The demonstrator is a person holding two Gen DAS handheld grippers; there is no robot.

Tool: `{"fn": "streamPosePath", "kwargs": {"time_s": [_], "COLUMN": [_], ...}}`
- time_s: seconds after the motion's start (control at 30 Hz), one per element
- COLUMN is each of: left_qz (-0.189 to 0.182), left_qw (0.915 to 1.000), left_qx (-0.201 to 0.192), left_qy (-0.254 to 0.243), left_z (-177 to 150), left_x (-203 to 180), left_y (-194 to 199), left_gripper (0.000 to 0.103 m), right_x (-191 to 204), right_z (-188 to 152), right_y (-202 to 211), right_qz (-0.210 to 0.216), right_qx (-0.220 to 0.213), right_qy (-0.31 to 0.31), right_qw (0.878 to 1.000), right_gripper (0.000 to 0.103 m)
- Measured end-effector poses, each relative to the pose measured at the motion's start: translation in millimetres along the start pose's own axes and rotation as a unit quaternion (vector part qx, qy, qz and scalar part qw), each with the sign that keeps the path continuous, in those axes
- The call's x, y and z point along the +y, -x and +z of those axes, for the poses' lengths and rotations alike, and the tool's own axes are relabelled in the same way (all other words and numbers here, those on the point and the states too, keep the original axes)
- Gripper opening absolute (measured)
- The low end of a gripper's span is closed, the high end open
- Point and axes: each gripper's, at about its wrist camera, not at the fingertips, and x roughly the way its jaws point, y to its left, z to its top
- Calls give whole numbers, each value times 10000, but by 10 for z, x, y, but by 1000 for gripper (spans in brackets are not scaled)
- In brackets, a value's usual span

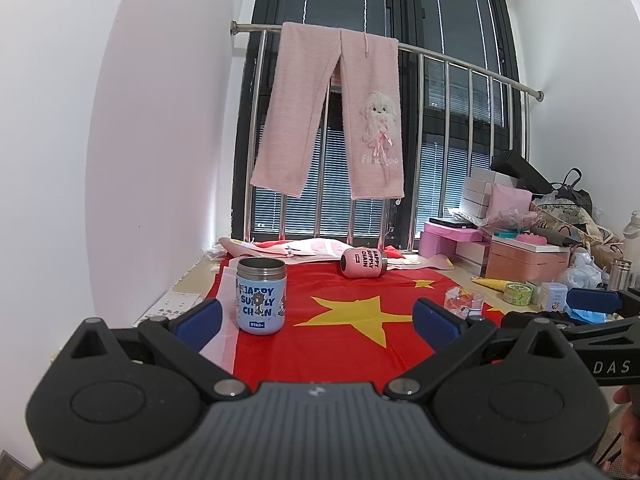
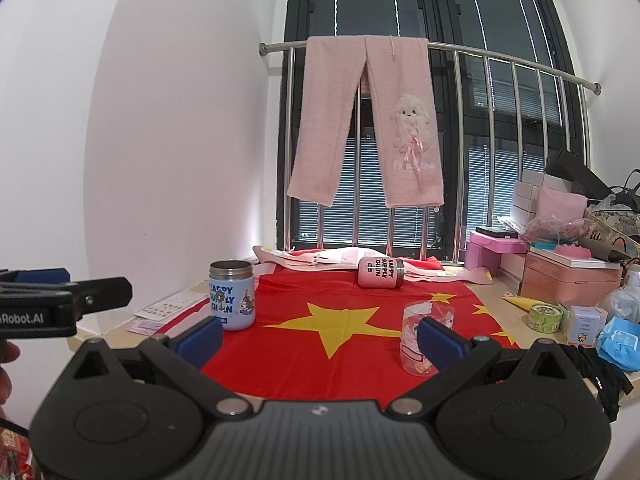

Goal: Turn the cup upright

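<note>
A pink cup (image 1: pixel 363 264) lies on its side at the far end of the red flag cloth (image 1: pixel 344 344); it also shows in the right wrist view (image 2: pixel 380 273). A blue cup (image 1: pixel 261 295) stands upright at the left, open end up, also in the right wrist view (image 2: pixel 232 295). A clear glass (image 2: pixel 426 338) stands upright at the right, behind my right finger. My left gripper (image 1: pixel 318 320) is open and empty, well short of the pink cup. My right gripper (image 2: pixel 320 340) is open and empty, above the cloth's near part.
Pink trousers (image 1: pixel 332 116) hang on a steel railing (image 1: pixel 472 68) before the window. Boxes, bags, a tape roll (image 2: pixel 543 316) and packets crowd the right side. A white wall stands at the left. Papers lie at the table's left edge.
</note>
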Motion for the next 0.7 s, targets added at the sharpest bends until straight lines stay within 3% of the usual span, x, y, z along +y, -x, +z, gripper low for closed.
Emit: {"fn": "streamPosePath", "kwargs": {"time_s": [0.7], "left_qz": [2], "left_qw": [10000], "left_qx": [0], "left_qy": [-4], "left_z": [-9], "left_x": [-36], "left_y": [-7], "left_gripper": [103], "right_x": [-1], "right_z": [-15], "right_y": [-6], "right_qz": [-2], "right_qx": [3], "right_qy": [-1], "right_qw": [10000], "right_gripper": [103]}}
